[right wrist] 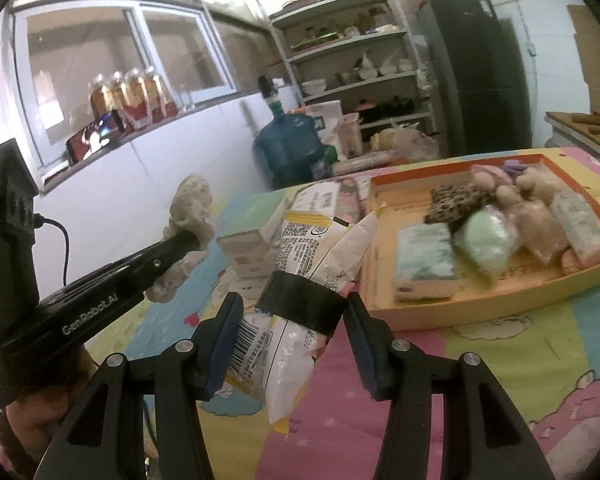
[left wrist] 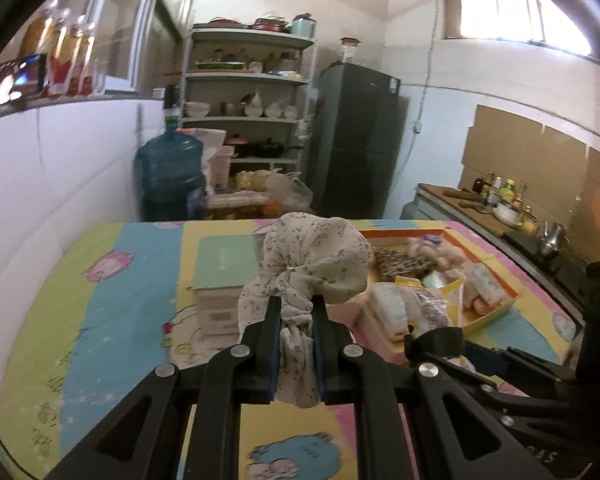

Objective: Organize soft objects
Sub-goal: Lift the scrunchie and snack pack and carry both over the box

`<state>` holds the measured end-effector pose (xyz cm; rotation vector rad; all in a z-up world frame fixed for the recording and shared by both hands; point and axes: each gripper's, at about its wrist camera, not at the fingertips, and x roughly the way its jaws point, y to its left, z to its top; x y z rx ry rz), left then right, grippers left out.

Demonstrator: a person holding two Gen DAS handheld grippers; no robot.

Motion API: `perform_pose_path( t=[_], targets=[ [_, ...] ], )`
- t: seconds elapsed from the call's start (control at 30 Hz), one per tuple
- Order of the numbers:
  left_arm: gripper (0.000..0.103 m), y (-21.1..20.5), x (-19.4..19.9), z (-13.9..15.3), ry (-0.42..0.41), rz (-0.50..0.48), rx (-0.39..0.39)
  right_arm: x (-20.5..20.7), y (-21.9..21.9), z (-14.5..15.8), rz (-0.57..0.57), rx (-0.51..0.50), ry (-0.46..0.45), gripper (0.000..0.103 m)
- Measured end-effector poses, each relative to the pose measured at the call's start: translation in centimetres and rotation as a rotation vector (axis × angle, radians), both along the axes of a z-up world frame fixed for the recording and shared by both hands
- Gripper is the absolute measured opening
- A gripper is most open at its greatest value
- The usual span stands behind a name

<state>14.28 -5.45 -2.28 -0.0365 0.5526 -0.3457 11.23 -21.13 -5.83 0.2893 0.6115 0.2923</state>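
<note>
White floral-print cloth bundle [left wrist: 312, 264], bunched & knotted, sits pinched betw. the blue pads of the left gripper [left wrist: 297, 320], jaws nearly closed on its tail; bundle is held up above the table. In right wrist view the same bundle pokes out past the black left gripper body, up off the surface.

White-and-yellow plastic packet w/ a black band round its middle [right wrist: 300, 280] is clamped in the right gripper [right wrist: 292, 320]; jaws about half apart, left pad against the barcode end, right pad at the black band. Packet tilts up and away from the camera, lifted clear of the cloth.

Just right of it: shallow orange-rimmed yellow cardboard tray [right wrist: 460, 304] on the table, holding soft stuff – a pale green-white tissue pack [right wrist: 424, 256], a leopard-print pouch [right wrist: 456, 200], a mint-green round soft pack [right wrist: 486, 240], pinkish plush pieces, all touching, packed close. A small whitish box w/ mint-green lid [left wrist: 224, 256] lies left of tray.

Surface: table under a pastel cartoon-print cloth [left wrist: 100, 320] – blue, green, yellow, pink blocks.

Room: kitchen. Grey metal shelf rack [left wrist: 248, 80] w/ bowls & pots at back, blue water jug [left wrist: 168, 176] to its left, dark fridge [left wrist: 356, 140] to its right. Window ledge on the left w/ bottles & a lit phone screen [left wrist: 16, 80]. Counter w/ condiment bottles and a metal kettle [left wrist: 552, 236] far right.
</note>
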Motion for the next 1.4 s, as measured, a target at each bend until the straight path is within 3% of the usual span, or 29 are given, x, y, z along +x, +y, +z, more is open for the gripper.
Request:
perform_pose_path(
  t=[0.33, 0.83, 1.4],
  targets=[
    [0.014, -5.7, 1.3, 0.1, 0.01, -0.126, -0.05, -0.5, -5.8, 0.2, -0.125, 0.012, -0.016, 0.053],
    [0.014, -13.3, 5.9, -0.4, 0.041, -0.201, -0.074, 1.2, -15.1, 1.3, -0.32, -0.008, -0.062, 0.053],
    [0.014, -17.3, 11.7, -2.7, 0.127, -0.166, -0.098, 7.0, -17.9, 0.6, -0.256, -0.071, -0.045, 0.053]
  ],
)
